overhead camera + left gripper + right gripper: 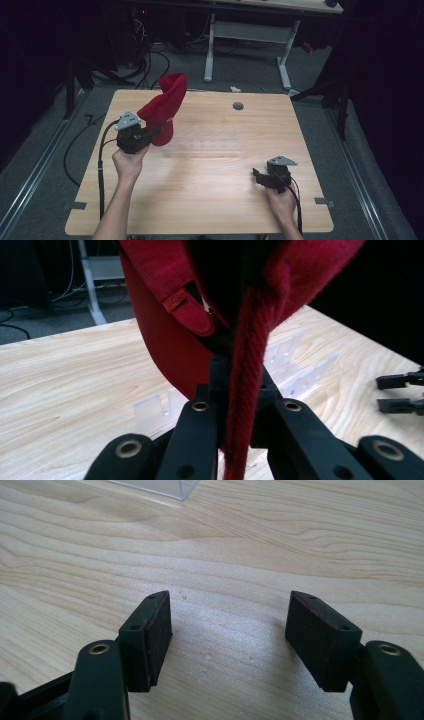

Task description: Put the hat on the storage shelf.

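Left gripper (pixel 159 131) clamping red cap (pixel 165 107) by edge, lifting it above table (pixel 210 200) at far left. Right gripper (pixel 258 177) resting near right, jaws wide, empty. Risk: thin pinch slipping, cap dropping.

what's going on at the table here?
A person works two handheld grippers over a wooden table. The left gripper is shut on the edge of a red cloth hat and holds it up, above the table's left side. The right gripper is open and empty, low over the table near the front right. A clear plastic piece lies mid-table.
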The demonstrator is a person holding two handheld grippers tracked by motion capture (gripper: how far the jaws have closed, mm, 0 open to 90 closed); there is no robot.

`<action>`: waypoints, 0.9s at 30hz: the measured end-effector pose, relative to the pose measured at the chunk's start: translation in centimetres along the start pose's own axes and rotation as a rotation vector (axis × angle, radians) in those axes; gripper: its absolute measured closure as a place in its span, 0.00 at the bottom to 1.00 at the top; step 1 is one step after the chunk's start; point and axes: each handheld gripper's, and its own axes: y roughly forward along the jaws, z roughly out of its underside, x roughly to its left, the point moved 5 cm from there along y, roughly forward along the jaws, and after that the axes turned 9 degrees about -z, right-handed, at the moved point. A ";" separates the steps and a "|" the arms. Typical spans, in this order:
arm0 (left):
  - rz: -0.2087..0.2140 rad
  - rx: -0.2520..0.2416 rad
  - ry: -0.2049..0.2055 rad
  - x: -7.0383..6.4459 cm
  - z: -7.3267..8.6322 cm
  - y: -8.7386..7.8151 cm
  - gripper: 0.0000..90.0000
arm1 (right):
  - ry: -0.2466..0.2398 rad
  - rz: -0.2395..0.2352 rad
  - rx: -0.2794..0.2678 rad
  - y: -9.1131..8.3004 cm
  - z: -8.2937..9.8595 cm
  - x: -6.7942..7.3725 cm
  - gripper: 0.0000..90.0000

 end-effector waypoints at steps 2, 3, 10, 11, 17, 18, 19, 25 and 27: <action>-0.006 -0.001 0.002 0.2 0.1 0.3 0.94 | 0.000 0.000 0.000 0.0 0.0 0.0 0.39; -0.008 -0.002 0.002 0.3 0.2 0.4 0.94 | 0.000 0.000 0.000 0.0 0.0 0.0 0.39; -0.018 -0.007 0.010 0.8 0.3 1.0 0.94 | 0.002 0.000 0.000 0.0 0.0 0.0 0.39; -0.025 -0.009 0.012 1.0 0.3 1.1 0.94 | 0.001 0.000 0.000 0.0 0.0 0.0 0.39; -0.029 -0.016 0.024 1.2 0.4 1.3 0.94 | 0.002 0.000 0.000 0.0 0.0 0.0 0.39; -0.029 -0.017 0.023 1.2 0.5 1.4 0.94 | 0.002 0.000 0.000 0.0 0.0 0.0 0.39; -0.031 -0.017 0.025 1.3 0.5 1.5 0.94 | 0.002 0.000 0.000 0.0 0.0 0.0 0.39; -0.047 -0.009 0.046 1.4 1.2 2.0 0.94 | 0.002 0.000 0.000 0.0 0.0 0.0 0.39; -0.048 -0.014 0.049 1.4 1.4 2.0 0.94 | 0.002 0.000 0.000 0.0 0.0 0.0 0.39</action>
